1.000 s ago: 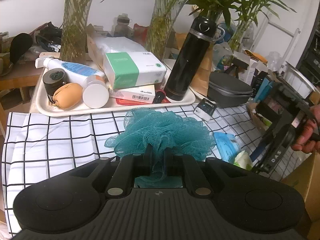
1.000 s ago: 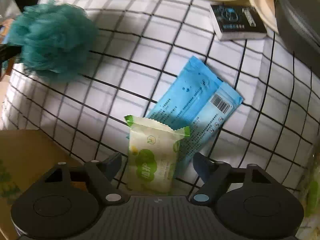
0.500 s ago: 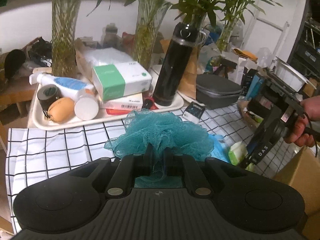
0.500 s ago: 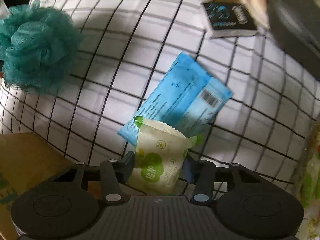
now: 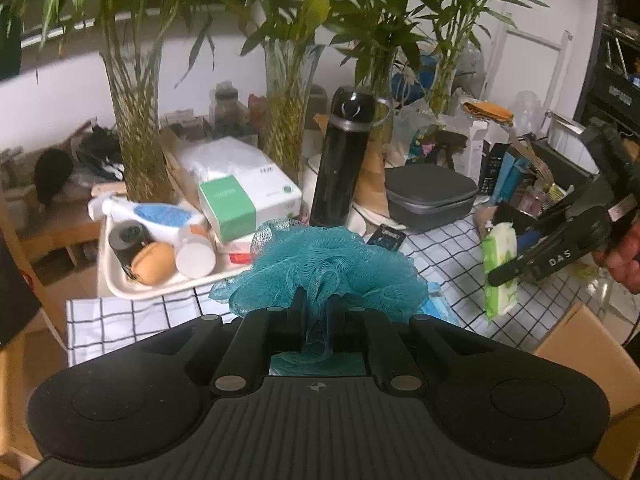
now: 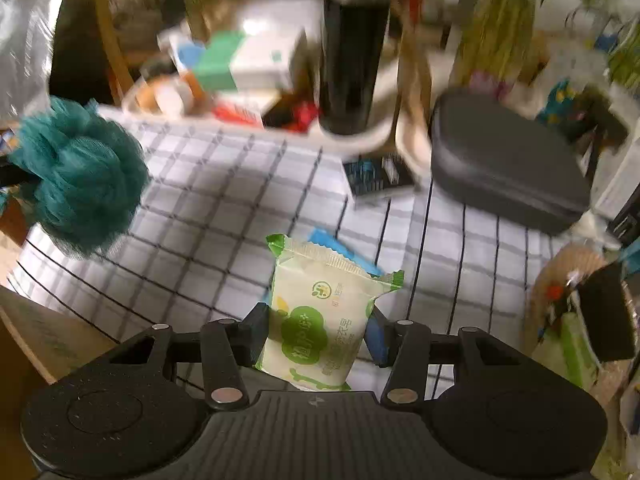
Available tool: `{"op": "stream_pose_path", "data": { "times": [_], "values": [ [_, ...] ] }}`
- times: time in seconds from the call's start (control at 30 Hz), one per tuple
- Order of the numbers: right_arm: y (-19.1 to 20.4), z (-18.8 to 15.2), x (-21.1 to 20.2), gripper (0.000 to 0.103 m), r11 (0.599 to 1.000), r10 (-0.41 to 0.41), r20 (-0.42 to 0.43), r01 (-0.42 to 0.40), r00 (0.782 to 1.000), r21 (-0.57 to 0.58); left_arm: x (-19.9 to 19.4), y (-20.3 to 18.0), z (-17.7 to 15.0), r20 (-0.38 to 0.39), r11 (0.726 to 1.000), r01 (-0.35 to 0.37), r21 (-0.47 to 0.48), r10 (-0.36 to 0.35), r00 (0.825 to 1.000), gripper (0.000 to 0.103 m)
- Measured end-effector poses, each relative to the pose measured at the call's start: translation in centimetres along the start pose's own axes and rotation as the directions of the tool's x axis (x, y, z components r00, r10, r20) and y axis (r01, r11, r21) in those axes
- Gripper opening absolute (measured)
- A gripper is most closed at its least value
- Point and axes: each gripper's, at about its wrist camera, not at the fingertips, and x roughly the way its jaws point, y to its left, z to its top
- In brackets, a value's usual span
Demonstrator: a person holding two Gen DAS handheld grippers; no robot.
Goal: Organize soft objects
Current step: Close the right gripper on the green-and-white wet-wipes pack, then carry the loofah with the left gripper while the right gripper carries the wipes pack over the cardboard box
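Right wrist: packet (image 6: 320, 320) between claw (image 6: 316, 334) fingers.

Readable only "DAS" in pale capitals on the black finger of the right tool (image 5: 538, 264), green Chinese characters, too blurred to make out, on the pale green-and-white packet (image 6: 320, 320) clamped there, and perhaps mirrored lettering on the white-and-green box (image 5: 248, 200) on the tray.
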Motion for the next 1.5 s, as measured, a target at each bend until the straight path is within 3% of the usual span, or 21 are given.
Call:
{"op": "stream_pose_path", "data": {
  "times": [0.23,0.47,0.9,1.2,1.3,1.33,1.4,1.5],
  "values": [
    [-0.6,-1.4,-5.0,0.052,0.999,0.021,0.17,-0.026,0.985,0.03,-3.8,-1.9,1.6,0.033,0.999,-0.014,0.035,0.012,0.999,0.008],
    [0.2,-3.9,-9.8,0.052,0.998,0.029,0.271,-0.042,0.962,0.044,-7.5,-3.7,2.5,0.062,0.998,0.021,0.053,-0.024,0.998,0.008],
    [3.3,-8.7,-14.9,0.052,0.996,0.071,0.32,-0.084,0.945,0.025,-12.3,-7.4,0.8,0.053,0.987,0.097,0.129,-0.104,0.993,0.008],
    [4.4,-11.3,-16.8,0.052,0.995,0.092,0.326,-0.103,0.941,0.017,-12.9,-9.5,-1.6,-0.024,0.972,0.155,0.174,-0.153,0.988,0.009],
    [4.9,-12.2,-17.3,0.052,0.994,0.099,0.328,-0.106,0.94,0.003,-12.3,-9.8,-2.6,-0.069,0.969,0.185,0.162,-0.175,0.982,0.016],
    [5.1,-12.4,-17.4,0.052,0.994,0.102,0.328,-0.108,0.939,0.001,-12.1,-9.9,-3.0,-0.078,0.968,0.191,0.162,-0.181,0.98,0.022],
    [5.4,-12.9,-17.4,0.052,0.993,0.111,0.325,-0.116,0.939,-0.005,-11.6,-10.1,-3.8,-0.095,0.973,0.167,0.157,-0.153,0.984,0.033],
    [5.8,-13.6,-17.4,0.052,0.993,0.115,0.32,-0.118,0.94,-0.01,-11.9,-10.0,-4.8,-0.09,0.98,0.148,0.13,-0.137,0.987,0.037]
  ]
}}
